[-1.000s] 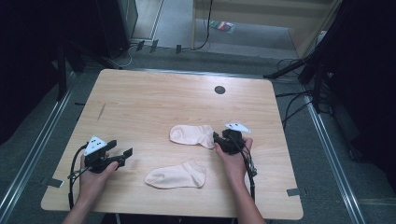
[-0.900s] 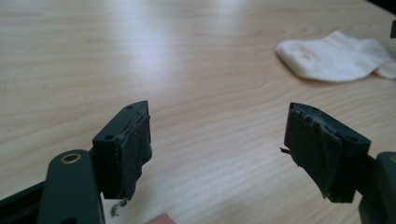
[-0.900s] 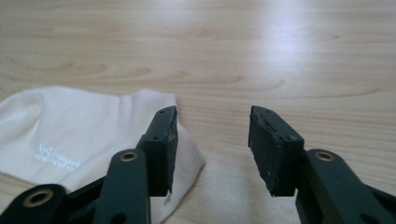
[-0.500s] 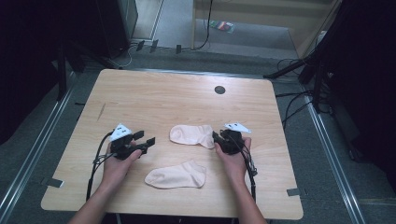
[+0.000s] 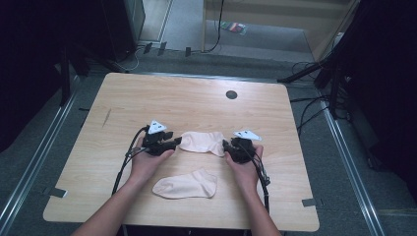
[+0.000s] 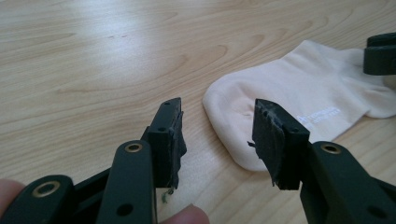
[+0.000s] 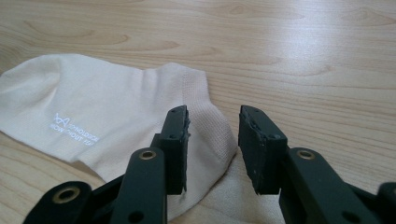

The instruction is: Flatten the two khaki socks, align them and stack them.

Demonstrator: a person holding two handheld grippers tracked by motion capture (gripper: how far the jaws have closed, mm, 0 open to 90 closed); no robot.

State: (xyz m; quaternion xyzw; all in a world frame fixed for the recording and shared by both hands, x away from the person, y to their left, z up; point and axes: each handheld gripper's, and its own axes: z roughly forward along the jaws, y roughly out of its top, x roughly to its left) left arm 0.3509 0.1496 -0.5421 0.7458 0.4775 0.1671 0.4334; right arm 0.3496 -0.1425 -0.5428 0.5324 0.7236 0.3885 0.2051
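Upper sock (image 5: 202, 142) lies flat mid-table (image 5: 147, 98) between both grippers; second sock (image 5: 186, 185) lies nearer the person, apart from it.

High view: left gripper (image 5: 169, 143) at the upper sock's left end, right gripper (image 5: 229, 147) at its right end.

Left gripper view: jaws have just been closing, gap partly open; sock toe (image 6: 233, 107) just beyond, not pinched.

Right gripper view: jaws partly open over the cuff (image 7: 205, 121), pads not pressing on fabric.
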